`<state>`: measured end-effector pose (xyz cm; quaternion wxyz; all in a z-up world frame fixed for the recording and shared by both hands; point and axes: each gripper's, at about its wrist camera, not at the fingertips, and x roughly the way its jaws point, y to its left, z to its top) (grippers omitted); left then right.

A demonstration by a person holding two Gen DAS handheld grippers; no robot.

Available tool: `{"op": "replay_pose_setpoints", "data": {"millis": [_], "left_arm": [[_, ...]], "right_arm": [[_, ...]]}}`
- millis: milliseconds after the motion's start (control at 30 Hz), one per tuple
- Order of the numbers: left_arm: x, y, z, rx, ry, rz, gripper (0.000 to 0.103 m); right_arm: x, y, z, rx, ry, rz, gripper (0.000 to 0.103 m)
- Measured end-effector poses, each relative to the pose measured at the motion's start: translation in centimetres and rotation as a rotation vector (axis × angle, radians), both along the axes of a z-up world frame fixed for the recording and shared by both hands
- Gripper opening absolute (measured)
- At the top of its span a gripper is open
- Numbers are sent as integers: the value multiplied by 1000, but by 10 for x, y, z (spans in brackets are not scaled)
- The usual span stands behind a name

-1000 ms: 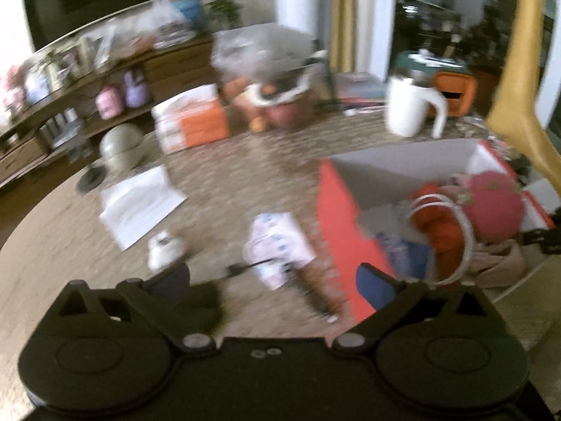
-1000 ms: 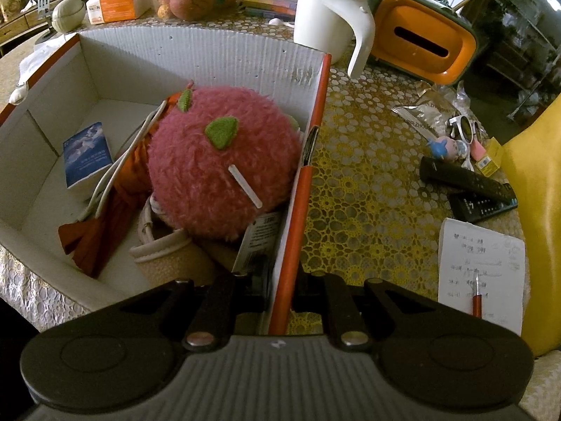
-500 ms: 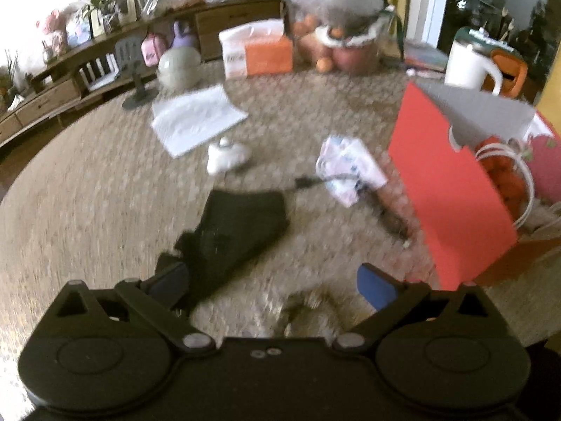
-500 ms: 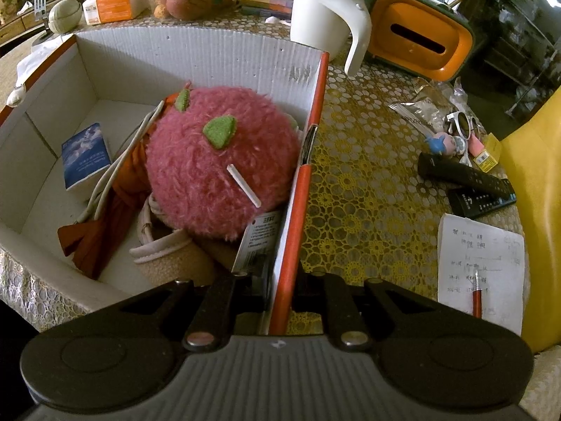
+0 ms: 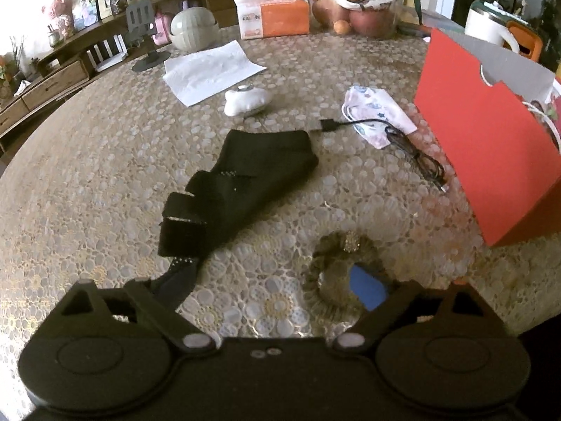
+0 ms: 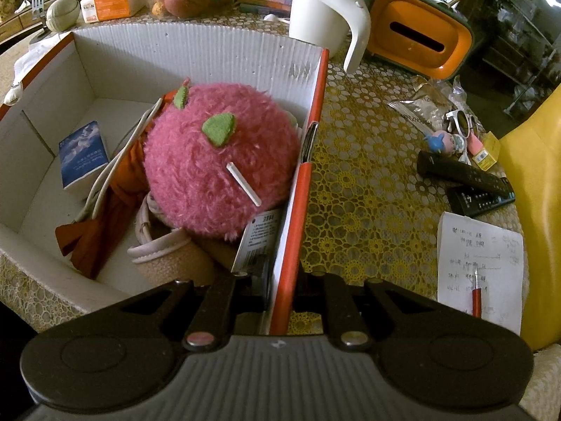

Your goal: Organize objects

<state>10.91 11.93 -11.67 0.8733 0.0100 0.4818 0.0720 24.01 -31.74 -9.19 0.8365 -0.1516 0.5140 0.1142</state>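
Left gripper [image 5: 277, 286] wide, jaws closing over a ruffled ring scrunchie [image 5: 345, 273]; right gripper [image 6: 280, 291] pinches the corrugated box [image 6: 298, 189] wall

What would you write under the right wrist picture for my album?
Right hand-held gripper clamped on the red box wall, a fuzzy pink plush tucked inside.

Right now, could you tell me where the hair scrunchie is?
Left wrist view: the hair scrunchie lies on the table, lower right of the black cloth, near the red box.
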Motion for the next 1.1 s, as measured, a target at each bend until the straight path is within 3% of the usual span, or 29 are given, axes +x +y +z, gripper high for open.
{"op": "replay_pose_setpoints", "data": {"millis": [100,267,600,667,900,1100], "left_arm": [[1,-1,-5,7,13,-12,82],[0,-3,-8,-16,11,-27,72],[6,-11,-4,-79,19,-73,25],[8,-11,-3,-90,22,-73,11],[10,-17,8,-82,-5,-70,6],[7,-27,35,-128,-66,-103,6]], "right_arm": [[0,0,0,0,0,0,11],[0,0,0,0,0,1,11],[0,0,0,2,1,-1,11],[0,0,0,1,0,1,11],[0,0,0,2,-2,0,11],[-2,-1,-1,4,-8,1,11]]}}
